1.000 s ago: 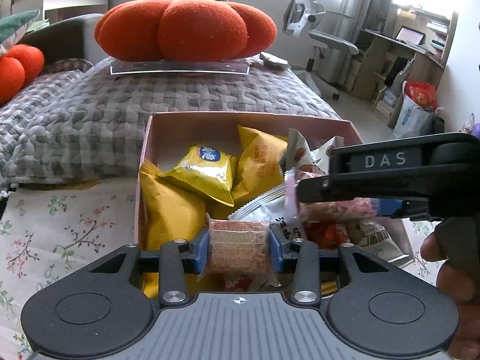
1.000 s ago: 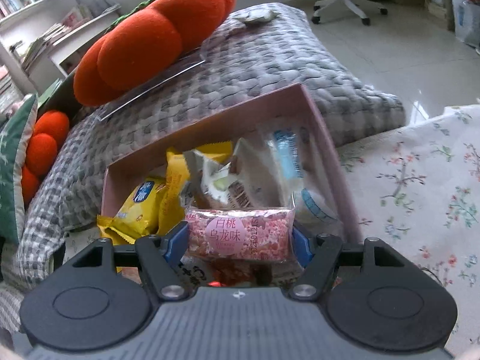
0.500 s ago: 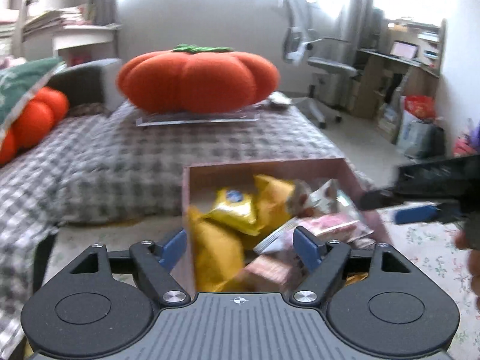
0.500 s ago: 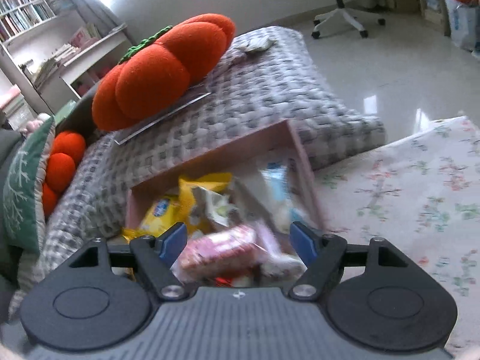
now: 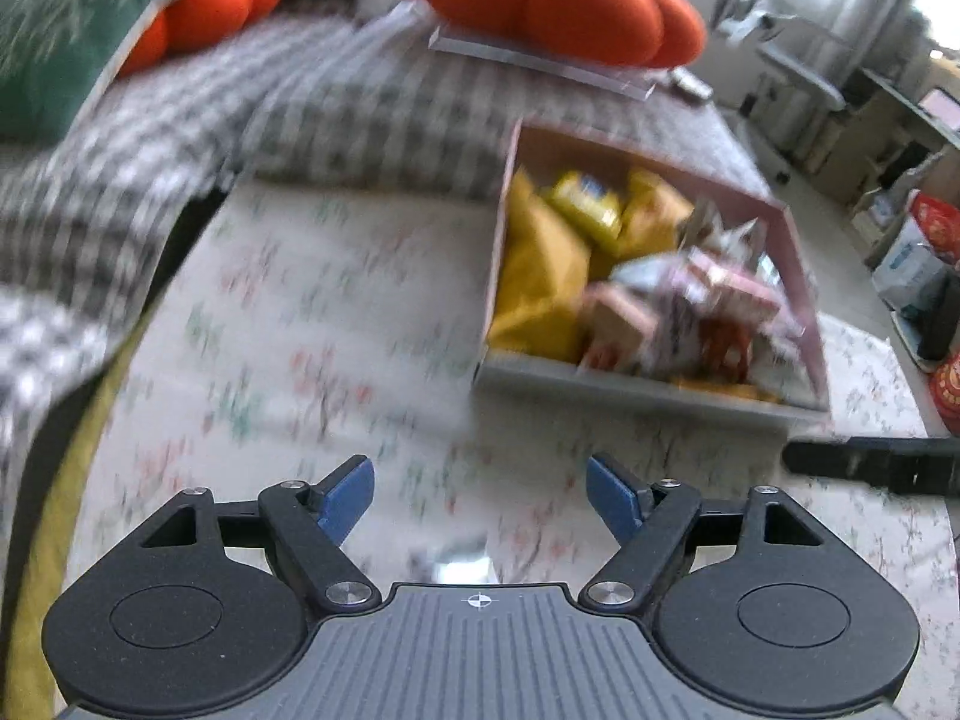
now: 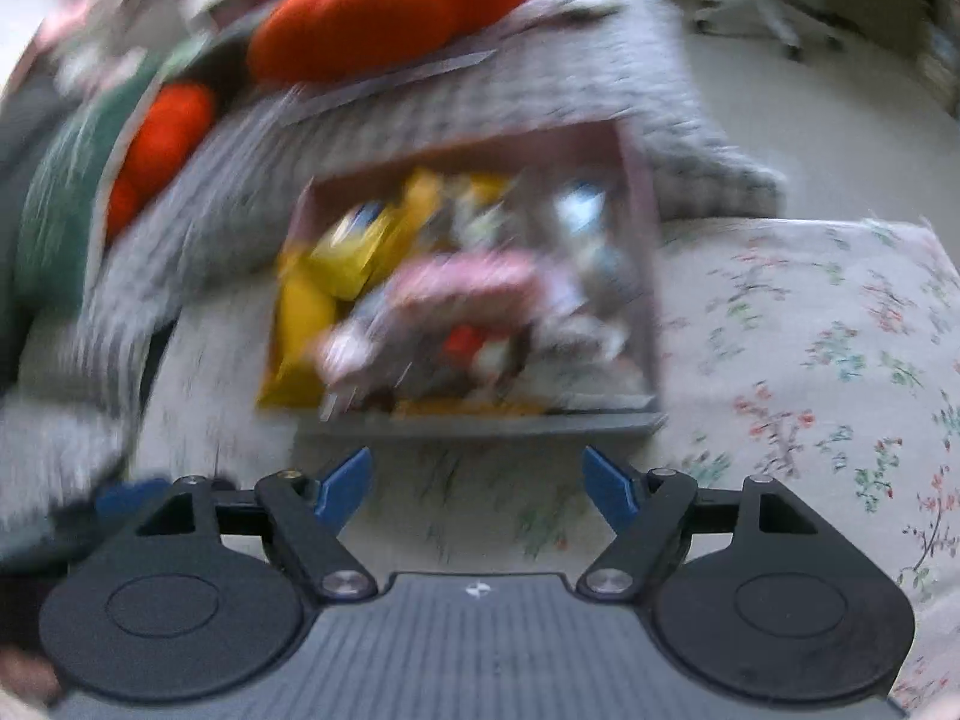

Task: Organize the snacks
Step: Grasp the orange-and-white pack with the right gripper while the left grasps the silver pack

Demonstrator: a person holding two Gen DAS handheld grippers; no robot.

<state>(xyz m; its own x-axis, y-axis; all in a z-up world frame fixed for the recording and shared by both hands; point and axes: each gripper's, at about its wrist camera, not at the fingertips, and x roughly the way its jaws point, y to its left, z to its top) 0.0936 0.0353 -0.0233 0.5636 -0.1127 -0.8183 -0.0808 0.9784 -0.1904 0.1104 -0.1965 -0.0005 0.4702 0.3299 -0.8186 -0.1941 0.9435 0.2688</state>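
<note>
Pink-walled box (image 5: 801,276) heaped with blurred snack packets (image 5: 558,276) sits on the flowered cloth (image 5: 336,324) ahead and right of the left gripper (image 5: 480,495) and straight ahead of the right gripper (image 6: 478,489), both spread wide and holding nothing

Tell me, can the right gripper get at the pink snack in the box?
Probably yes. The right gripper is open and empty, the box has no lid, and the pink snack lies on top.

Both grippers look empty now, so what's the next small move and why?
Probably steady both and look for more loose snacks. The left gripper and right gripper are open and empty, the box is already full, and the blurred views show none on the cloth.
</note>
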